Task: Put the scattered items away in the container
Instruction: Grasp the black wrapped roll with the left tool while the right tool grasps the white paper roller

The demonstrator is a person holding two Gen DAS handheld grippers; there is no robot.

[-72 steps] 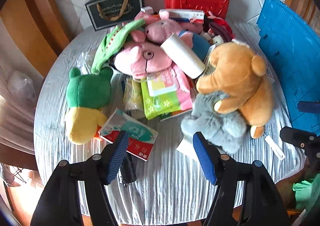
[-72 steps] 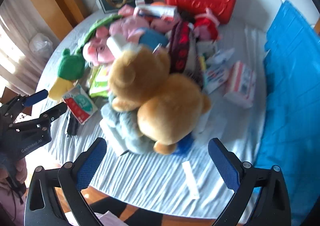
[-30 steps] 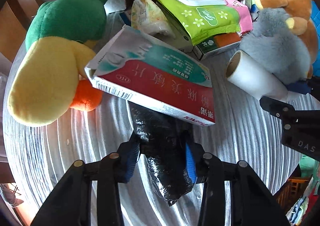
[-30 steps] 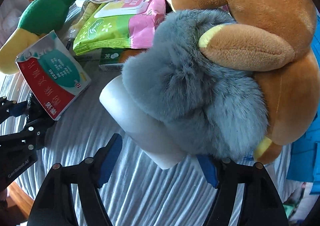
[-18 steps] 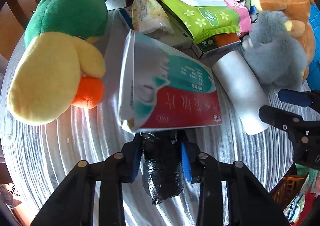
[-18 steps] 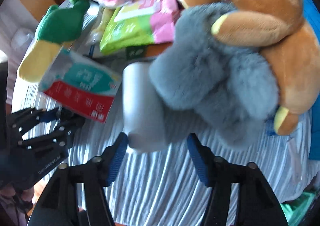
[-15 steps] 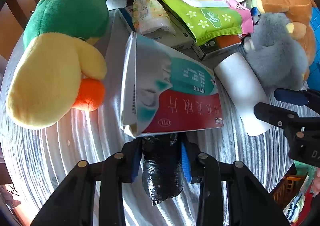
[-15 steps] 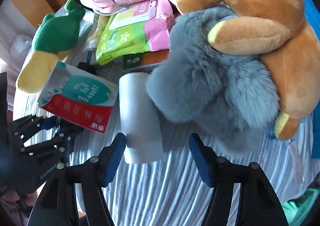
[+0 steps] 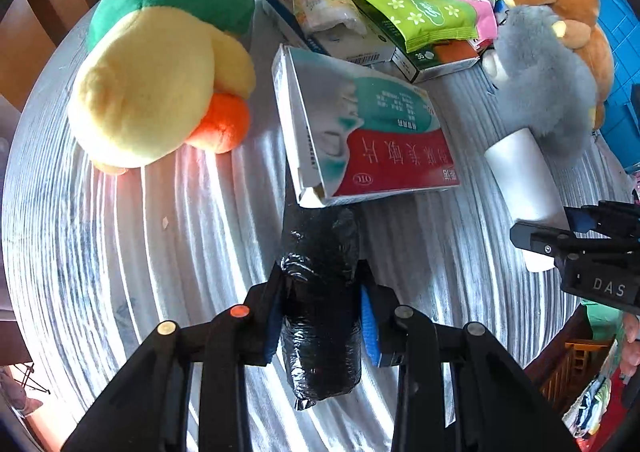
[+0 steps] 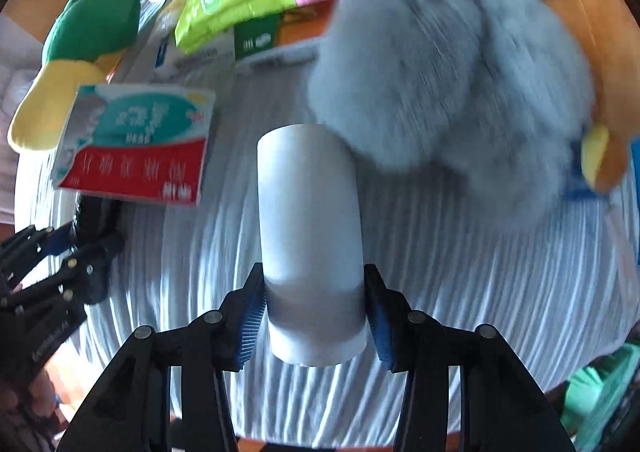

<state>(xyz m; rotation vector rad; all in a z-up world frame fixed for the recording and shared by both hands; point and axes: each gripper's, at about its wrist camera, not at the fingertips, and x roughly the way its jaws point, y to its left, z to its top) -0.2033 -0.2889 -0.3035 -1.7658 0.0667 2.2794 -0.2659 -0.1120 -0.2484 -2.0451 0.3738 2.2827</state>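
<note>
Two pickups only begun: left claw (image 9: 320, 310) pinching black crinkly plastic-wrapped roll (image 9: 320, 312), right claw (image 10: 314, 312) closing around white cylindrical roll (image 10: 310, 236), remaining clutter unsorted on the tabletop (image 9: 120, 252), container not identifiable.

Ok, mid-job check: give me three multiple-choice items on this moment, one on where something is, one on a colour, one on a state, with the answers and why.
1. Where does the near end of the red and teal box rest?
A. On the black wrapped roll
B. On the brown plush bear
C. In the blue container

2. What colour is the fluffy toy touching the far end of the white tube?
A. Green
B. Grey
C. Pink

3. What is between the right gripper fingers?
A. Nothing
B. The white tube
C. The box

Answers: 1 A, the box's near edge overlaps the black wrapped roll gripped by the left gripper. 2 B, grey fur meets the white tube. 3 B, the tube sits between the blue pads while the jaws are closing.
</note>
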